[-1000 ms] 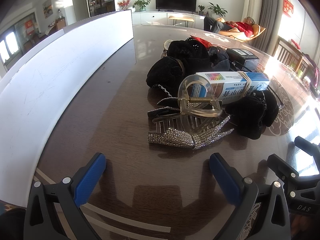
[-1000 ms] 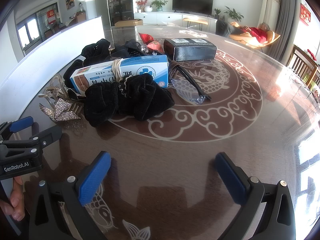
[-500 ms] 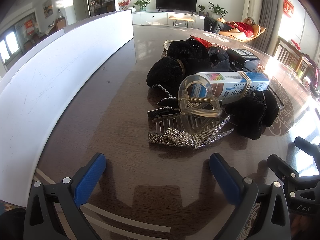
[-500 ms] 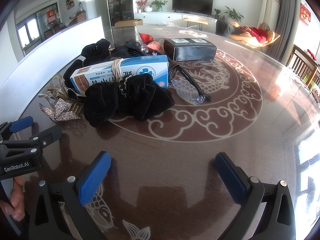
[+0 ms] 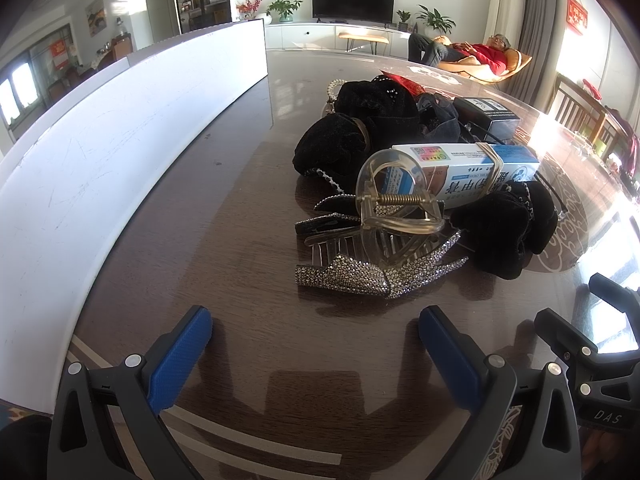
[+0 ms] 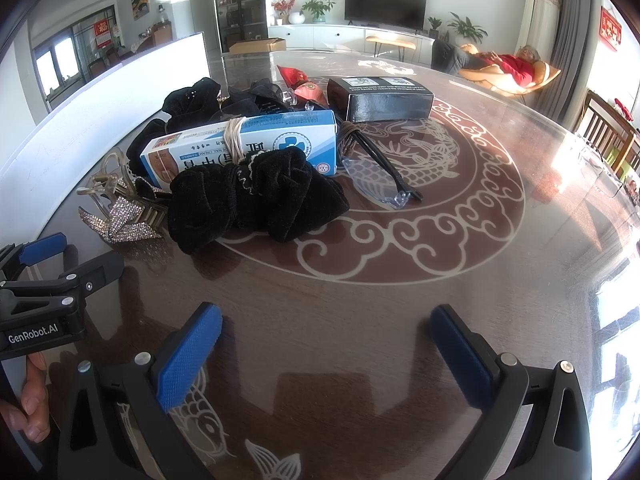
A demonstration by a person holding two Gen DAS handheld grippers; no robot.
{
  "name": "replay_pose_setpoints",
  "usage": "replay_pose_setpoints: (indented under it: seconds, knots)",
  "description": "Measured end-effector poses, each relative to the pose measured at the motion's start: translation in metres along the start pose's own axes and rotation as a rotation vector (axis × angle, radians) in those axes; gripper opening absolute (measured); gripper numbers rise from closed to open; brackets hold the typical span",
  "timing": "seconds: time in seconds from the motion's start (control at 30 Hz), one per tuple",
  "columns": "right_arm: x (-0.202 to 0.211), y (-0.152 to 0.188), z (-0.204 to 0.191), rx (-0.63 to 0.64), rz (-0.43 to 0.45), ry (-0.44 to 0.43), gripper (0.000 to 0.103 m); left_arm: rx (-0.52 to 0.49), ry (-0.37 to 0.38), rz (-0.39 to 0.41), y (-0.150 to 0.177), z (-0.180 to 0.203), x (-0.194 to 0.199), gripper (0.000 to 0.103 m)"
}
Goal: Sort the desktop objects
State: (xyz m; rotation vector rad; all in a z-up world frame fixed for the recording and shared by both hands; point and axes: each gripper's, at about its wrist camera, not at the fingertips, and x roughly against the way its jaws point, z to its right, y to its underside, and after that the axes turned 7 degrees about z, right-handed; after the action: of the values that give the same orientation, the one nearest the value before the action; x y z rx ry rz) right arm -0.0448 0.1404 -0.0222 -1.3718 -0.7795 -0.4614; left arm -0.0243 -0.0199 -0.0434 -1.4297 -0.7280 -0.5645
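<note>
Both grippers are just hanging low over the glossy dark table (image 5: 240, 208), nothing in either one. The left gripper (image 5: 316, 336) has its blue-padded fingers (image 5: 180, 356) spread wide, with bare tabletop showing between them. Same deal with the right gripper (image 6: 326, 340): fingers (image 6: 188, 356) wide apart and holding nothing, parked over the fish pattern near the table's near edge.

All the stuff to sort is in one messy pile toward the middle of the table. Closest to the left gripper is a rhinestone hair clip (image 5: 372, 274), and a clear claw clip (image 5: 394, 208) sits right on top of it. Behind those lies a blue-and-white cream box (image 6: 248, 144) with a rubber band around it, and a black velvet scrunchie (image 6: 256, 196) leans against its front. More black scrunchies (image 5: 360, 128) are heaped at the far side of the pile. A black box (image 6: 380, 98) sits further back, and a pair of clear safety glasses (image 6: 376, 178) lies just beside the cream box on the dragon pattern. A long white board (image 5: 100, 148) runs along the table's left edge.
</note>
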Motion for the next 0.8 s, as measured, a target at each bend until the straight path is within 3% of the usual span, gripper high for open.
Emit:
replay_pose_setpoints:
  seconds: [0.8]
  knots:
    - [0.0001,0.0002,0.0001,0.0,0.0,0.0,0.103,0.003,-0.003,0.004,-0.0018,-0.0003,-0.0027,0.103]
